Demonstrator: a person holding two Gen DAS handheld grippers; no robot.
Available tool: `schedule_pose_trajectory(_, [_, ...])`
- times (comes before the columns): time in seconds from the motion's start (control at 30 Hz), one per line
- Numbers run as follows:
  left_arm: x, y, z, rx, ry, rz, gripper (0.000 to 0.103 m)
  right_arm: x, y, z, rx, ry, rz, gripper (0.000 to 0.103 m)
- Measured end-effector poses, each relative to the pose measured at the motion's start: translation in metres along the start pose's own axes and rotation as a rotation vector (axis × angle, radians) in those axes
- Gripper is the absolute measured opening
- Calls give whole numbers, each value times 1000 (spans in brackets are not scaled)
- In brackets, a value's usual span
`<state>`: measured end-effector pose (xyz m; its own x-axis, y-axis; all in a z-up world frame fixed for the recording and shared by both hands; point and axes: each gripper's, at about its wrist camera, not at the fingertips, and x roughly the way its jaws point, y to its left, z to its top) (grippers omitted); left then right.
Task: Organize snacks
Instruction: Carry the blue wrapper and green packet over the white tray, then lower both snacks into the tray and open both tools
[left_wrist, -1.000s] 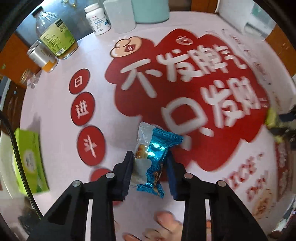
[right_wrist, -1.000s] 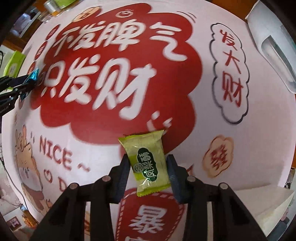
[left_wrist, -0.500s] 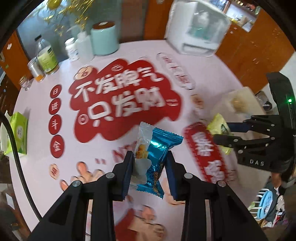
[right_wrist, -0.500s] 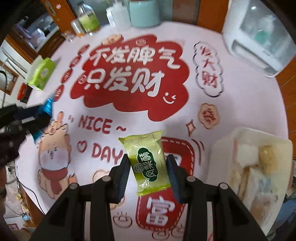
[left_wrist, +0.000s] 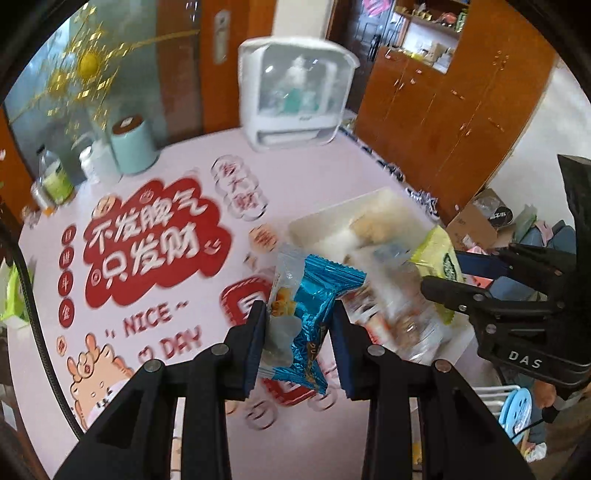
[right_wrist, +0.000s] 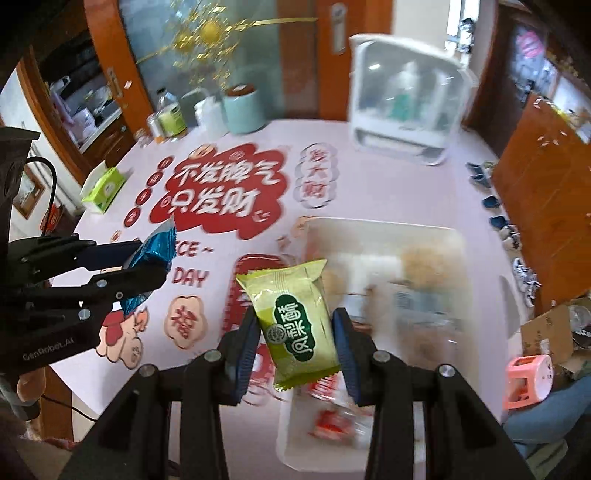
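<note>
Right wrist view: right tool (right_wrist: 295, 334) grasps green snack (right_wrist: 295, 317), left tool (left_wrist: 297, 332) grasps blue snack (left_wrist: 306, 314); lower both fully over tray (right_wrist: 384, 225) before releasing.

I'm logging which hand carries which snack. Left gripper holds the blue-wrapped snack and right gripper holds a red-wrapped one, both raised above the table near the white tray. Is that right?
Not quite. The right gripper holds a green packet, not a red one, as the right wrist view shows. The left gripper does hold the blue-wrapped snack, both raised near the white tray.
</note>
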<state>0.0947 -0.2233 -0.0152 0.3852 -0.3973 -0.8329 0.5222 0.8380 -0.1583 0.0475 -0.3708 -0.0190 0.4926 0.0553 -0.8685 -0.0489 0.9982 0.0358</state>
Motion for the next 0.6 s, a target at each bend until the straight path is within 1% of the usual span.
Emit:
schedule_pose_trajectory(0.17, [0,-49,19,4,-39,-3,33,-36,-50,-5,49,-75,-37,40])
schedule_pose_trajectory(0.23, [2,-69,26,13,-52,10,33,-49,-70,-4,67,-103,-43,40])
schedule_pose_trajectory(0.33, [5,-92,34,27,-70,25,33,-61,-89,-3,75,-135,-55,41])
schedule_pose_trajectory(0.47, [12,-109,43,37,-80,67,33,-69,-109,1,87,-165,-68,41])
schedule_pose_trajectory(0.6, [22,-119,51,35,-77,95,33,-64,-116,4,86,-165,-52,41])
